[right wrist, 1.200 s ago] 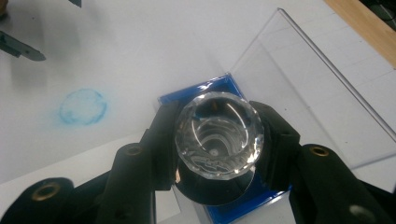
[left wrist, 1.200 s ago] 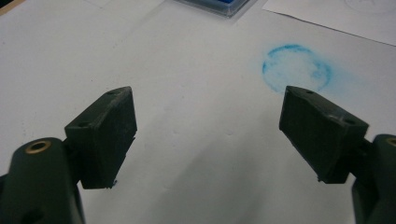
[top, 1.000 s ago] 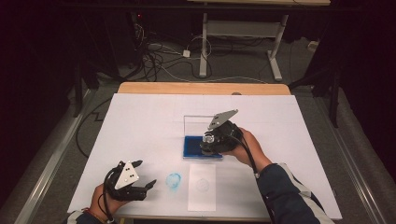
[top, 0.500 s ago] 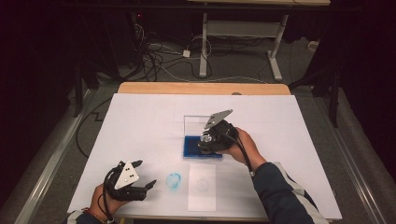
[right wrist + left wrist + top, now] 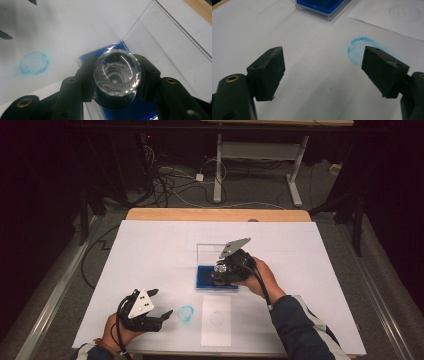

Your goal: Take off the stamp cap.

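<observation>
1. white table cover spans the table.
2. blank slip of paper near the front edge, faint ring on it.
3. blue ink pad in a clear case, lid upright.
4. right gripper clamped on the crystal-topped stamp, over the pad.
5. left gripper jaws apart, empty, just beside a blue ring smudge.

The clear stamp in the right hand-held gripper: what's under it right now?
The blue ink pad in its open clear case lies directly beneath the clear stamp, which the right hand-held gripper clamps. The stamp's own body hides its face, so contact with the pad can't be confirmed.
</observation>
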Motion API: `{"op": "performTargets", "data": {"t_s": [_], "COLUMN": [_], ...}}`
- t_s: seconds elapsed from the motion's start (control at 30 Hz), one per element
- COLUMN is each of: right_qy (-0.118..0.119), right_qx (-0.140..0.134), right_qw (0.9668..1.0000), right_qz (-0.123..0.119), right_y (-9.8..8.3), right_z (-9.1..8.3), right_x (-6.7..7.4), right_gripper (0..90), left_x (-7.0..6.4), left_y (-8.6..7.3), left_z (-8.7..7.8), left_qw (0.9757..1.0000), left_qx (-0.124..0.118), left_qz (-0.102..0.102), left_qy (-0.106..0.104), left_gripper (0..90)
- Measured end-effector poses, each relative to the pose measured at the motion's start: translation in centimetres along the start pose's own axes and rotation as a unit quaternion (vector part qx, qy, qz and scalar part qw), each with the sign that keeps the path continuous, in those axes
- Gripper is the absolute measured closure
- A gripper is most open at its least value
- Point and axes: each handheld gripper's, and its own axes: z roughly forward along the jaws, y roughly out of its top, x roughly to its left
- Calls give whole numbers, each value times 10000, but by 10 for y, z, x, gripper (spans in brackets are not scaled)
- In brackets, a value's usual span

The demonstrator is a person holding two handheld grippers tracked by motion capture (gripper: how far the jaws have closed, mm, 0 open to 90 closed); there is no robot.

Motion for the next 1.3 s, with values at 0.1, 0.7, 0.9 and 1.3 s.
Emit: {"op": "performTargets", "data": {"t_s": [0.1,0.7,0.9,1.3], "right_qy": [17,256,318,443], "right_qx": [-30,-267,-316,-409], "right_qw": [10000,9992,9988,9981], "right_qz": [-39,-164,-192,-137], "right_y": [1,7,9,7], "right_z": [-2,-13,-14,-14], "right_x": [3,24,30,34], "right_gripper": [567,567,567,567], "left_x": [-1,-13,-16,-18], "left_y": [11,70,76,80], "left_z": [13,83,90,91], "left_qw": [9999,9963,9958,9944], "left_qx": [-23,-249,-296,-494], "left_qz": [20,63,38,72], "left_qy": [-162,-815,-863,-932], "left_gripper": [177,160,167,278]}}
